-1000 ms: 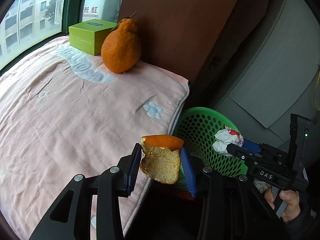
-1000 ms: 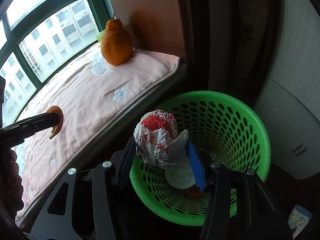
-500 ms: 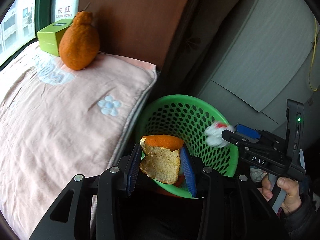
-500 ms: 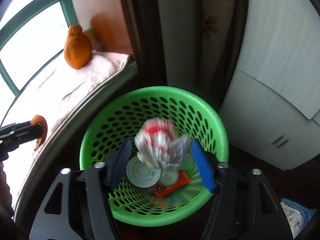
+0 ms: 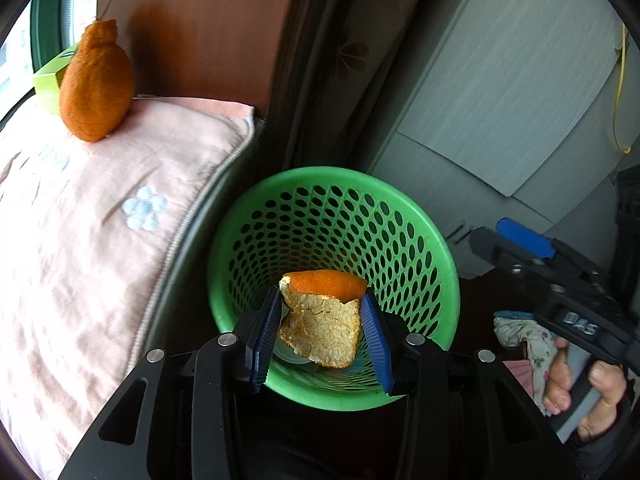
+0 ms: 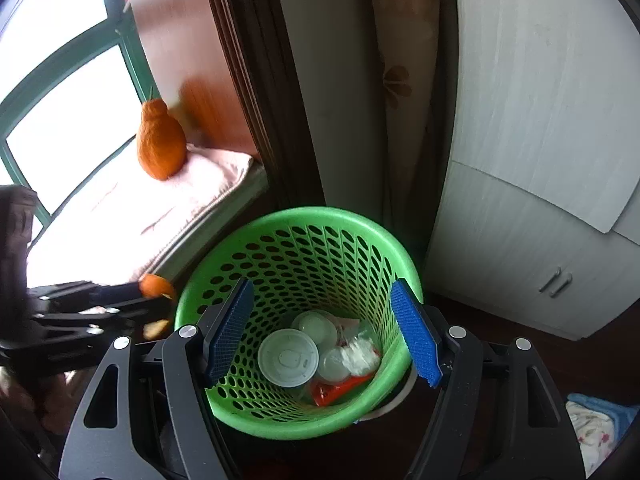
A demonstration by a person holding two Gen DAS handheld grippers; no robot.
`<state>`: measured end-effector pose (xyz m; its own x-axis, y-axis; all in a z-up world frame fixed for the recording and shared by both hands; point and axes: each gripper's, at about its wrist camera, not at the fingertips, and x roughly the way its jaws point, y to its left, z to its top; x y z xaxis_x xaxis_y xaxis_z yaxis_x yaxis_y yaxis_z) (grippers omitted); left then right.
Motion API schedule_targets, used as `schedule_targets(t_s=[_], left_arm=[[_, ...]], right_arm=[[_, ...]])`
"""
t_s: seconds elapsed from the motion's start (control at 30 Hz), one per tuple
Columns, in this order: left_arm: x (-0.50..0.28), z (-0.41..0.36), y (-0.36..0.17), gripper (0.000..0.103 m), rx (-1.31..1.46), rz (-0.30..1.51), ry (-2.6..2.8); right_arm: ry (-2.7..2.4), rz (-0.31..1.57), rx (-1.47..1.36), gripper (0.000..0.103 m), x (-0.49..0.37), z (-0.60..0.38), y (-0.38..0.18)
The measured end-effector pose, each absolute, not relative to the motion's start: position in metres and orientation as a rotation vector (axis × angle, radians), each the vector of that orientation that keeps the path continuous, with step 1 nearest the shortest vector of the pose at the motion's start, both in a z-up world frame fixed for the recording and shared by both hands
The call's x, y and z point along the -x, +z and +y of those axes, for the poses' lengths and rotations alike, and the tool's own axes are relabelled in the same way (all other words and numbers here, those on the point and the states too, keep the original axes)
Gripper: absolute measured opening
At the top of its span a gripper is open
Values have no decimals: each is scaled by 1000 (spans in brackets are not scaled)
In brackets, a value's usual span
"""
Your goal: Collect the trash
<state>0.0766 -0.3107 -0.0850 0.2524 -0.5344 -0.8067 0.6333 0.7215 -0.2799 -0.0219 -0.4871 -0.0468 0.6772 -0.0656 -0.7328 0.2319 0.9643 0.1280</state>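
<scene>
My left gripper (image 5: pixel 320 294) is shut on a piece of orange peel (image 5: pixel 320 324) and hangs over the green mesh basket (image 5: pixel 420 248). The right gripper (image 6: pixel 322 286) stands above the same basket (image 6: pixel 300 216); its jaws are opening and nothing is between them. On the basket floor a crumpled white and red wrapper (image 6: pixel 362 356) lies next to plastic lids (image 6: pixel 288 358). In the left wrist view the right gripper (image 5: pixel 504 238) is at the basket's right, held by a hand (image 5: pixel 592 396). The peel (image 6: pixel 156 286) shows at the basket's left rim in the right wrist view.
A whole knobbly orange (image 5: pixel 96 88) and a green box (image 5: pixel 48 80) sit on the pink cushion (image 5: pixel 80 240) left of the basket. A grey cabinet (image 6: pixel 520 240) stands to the right. Floral cloth (image 5: pixel 520 332) lies on the dark floor.
The right gripper opened and the crumpled wrapper dropped from it into the basket. The left gripper carried the peel from over the cushion to above the basket.
</scene>
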Motion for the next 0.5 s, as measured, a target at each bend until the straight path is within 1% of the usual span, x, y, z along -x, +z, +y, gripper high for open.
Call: schedule_targets(t_s=[0.17, 0.23, 0.27, 0.33, 0.43, 0.5], left_arm=[[-75, -325, -92, 41, -125, 1076, -807], [-74, -327, -94, 51, -128, 1080, -804], [-74, -327, -94, 58, -126, 1075, -797], [-72, -328, -94, 59, -125, 1074, -802], [-71, -327, -93, 63, -121, 1073, -803], [-71, -323, -91, 68, -126, 1067, -791]], right_arm=[[-174, 793, -236, 71, 30, -491, -43], [-176, 789, -246, 71, 33, -493, -42], [-178, 787, -252, 71, 35, -494, -42], [-182, 783, -268, 71, 38, -496, -42], [-180, 785, -284, 71, 40, -496, -43], [-177, 790, -286, 71, 41, -495, -43]])
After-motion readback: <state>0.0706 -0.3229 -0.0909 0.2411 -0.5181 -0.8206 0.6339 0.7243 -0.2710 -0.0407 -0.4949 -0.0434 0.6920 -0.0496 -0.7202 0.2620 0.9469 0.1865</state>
